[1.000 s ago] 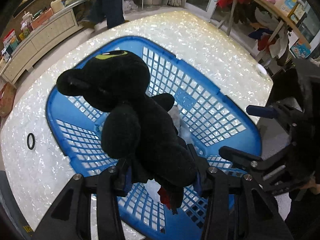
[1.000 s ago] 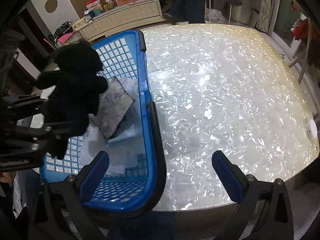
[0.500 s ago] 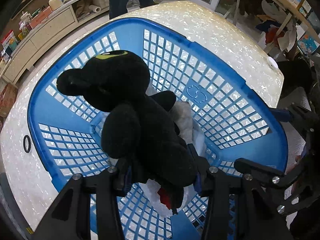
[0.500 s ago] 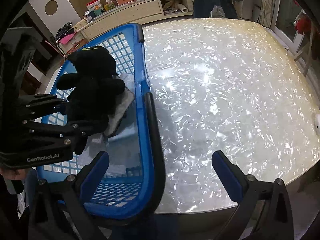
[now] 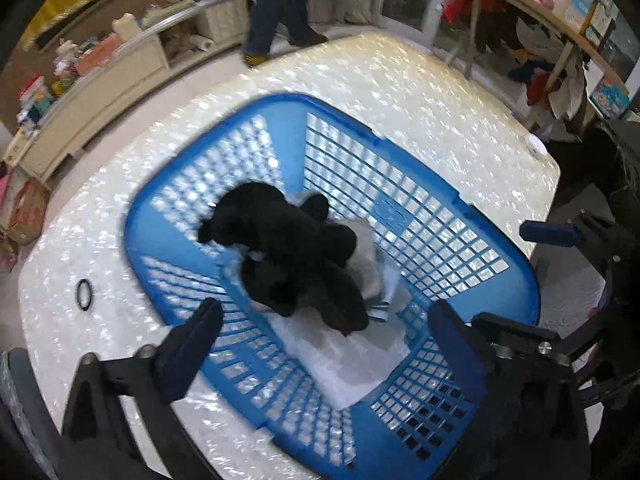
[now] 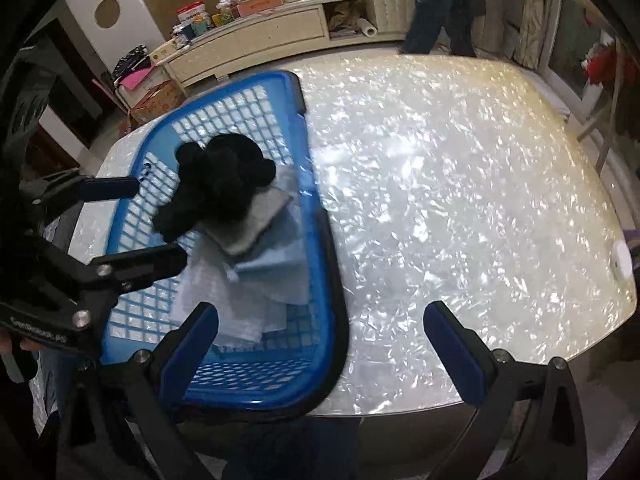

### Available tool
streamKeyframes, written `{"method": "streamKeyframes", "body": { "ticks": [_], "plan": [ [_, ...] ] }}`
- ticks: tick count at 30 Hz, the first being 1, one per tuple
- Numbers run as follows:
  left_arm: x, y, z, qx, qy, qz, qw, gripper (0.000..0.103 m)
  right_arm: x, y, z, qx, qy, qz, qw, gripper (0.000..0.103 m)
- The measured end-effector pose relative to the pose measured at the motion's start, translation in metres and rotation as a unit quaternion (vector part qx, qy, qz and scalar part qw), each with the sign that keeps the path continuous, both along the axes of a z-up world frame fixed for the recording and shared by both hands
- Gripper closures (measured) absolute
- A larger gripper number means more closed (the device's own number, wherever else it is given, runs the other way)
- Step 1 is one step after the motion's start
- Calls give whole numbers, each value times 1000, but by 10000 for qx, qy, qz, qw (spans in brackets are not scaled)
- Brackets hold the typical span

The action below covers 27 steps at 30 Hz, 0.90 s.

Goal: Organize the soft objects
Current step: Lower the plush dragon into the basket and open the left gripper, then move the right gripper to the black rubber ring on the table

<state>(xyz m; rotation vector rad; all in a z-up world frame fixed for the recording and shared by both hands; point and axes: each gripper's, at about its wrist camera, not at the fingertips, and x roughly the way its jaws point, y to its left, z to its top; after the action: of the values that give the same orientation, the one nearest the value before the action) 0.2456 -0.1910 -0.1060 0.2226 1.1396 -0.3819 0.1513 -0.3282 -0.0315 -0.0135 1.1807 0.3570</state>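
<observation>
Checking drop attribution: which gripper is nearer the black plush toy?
Left. The left gripper hangs open right above the black plush toy in the blue basket; the right gripper straddles the basket's near rim, off to its side.

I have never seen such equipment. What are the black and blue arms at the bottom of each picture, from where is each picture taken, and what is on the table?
There is no robot here. A person holds a hand tool with two fingers in each hand, and a wide-angle camera on each tool looks along its fingers. One picture comes from the left gripper, the other from the right gripper.

On the shiny white table stands a blue basket. Inside it, a black plush toy lies on folded cloths. A small black ring lies on the table beside the basket.

Nothing is held now. The left gripper's jaws have just been opening, and the toy lies below them, free. The right gripper is open and empty too.
</observation>
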Motion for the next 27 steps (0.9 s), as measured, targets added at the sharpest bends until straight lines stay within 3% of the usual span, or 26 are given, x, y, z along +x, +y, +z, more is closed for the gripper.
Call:
{"method": "streamKeyframes", "body": {
  "ticks": [4,8,14,20,27],
  "plan": [
    [-12,22,24,-161,-155,80,9997,0,-6,16,22,-68,-201,139,9997,0],
    [-26,41,43,-80,-400,176,9990,0,-11,37,40,-165,-360,336,9986,0],
    [-47,88,57,-139,-520,497,9973,0,-18,79,55,-254,-499,741,9957,0],
    [-66,154,49,-147,-428,999,9940,0,-20,132,57,-276,-523,1207,9909,0],
    [-83,227,33,-297,-322,1505,9876,0,-10,204,40,-331,-402,1727,9836,0]
  ]
}}
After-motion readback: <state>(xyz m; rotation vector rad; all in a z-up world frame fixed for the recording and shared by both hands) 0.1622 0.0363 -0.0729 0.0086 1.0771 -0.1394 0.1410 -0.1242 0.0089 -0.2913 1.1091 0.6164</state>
